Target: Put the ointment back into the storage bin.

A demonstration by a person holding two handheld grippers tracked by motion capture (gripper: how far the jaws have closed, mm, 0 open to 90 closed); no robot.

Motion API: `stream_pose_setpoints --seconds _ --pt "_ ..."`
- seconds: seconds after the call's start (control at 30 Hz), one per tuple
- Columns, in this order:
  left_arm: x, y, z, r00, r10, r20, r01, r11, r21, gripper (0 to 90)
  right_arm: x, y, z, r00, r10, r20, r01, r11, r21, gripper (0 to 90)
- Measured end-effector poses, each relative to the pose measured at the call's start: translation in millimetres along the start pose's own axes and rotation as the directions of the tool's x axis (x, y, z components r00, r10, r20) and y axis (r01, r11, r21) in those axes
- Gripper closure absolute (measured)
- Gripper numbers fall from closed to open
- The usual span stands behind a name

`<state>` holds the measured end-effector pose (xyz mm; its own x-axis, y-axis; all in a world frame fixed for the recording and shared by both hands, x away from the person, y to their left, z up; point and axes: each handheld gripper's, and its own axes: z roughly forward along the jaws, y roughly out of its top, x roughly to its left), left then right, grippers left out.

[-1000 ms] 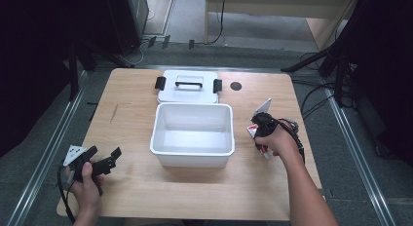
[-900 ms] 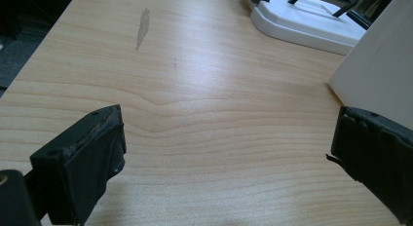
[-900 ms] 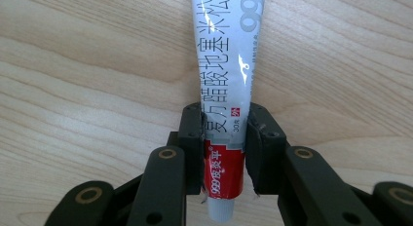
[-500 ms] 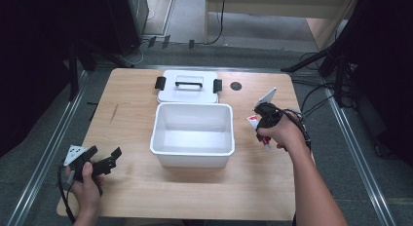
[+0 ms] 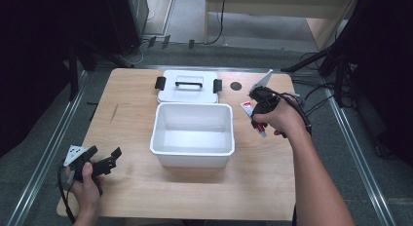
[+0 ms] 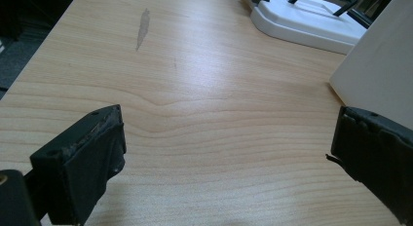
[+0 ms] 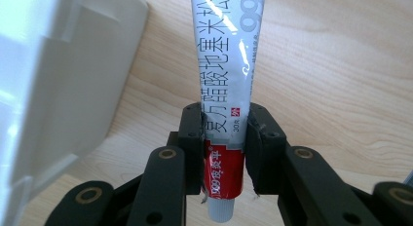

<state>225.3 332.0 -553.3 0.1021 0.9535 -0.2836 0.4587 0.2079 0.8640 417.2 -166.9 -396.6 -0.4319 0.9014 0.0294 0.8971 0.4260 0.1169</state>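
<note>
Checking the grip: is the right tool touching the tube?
Touching. The right gripper view shows the right tool with both pads pressed against the tube.

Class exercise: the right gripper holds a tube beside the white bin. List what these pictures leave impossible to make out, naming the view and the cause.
- Tube: far end cut off by the top edge, right gripper view.
- Tube print: too small, high view.
- White bin: cut off at the right edge, left gripper view.
- Bin's near outer wall: hidden under its rim, high view.

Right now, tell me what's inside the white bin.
The white bin looks empty: bare white floor and walls in the high view. Its near wall hides a strip of floor. The tube is outside, clamped in the right gripper.
</note>
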Motion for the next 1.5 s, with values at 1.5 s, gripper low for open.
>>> stream_pose_setpoints --seconds 1.5 --pt "0.7 0.3 0.1 1.0000 -0.006 0.002 0.006 1.0000 0.000 0.1 116.8 25.4 -20.1 0.6032 -0.793 -0.082 0.779 0.608 -0.151 72.0"
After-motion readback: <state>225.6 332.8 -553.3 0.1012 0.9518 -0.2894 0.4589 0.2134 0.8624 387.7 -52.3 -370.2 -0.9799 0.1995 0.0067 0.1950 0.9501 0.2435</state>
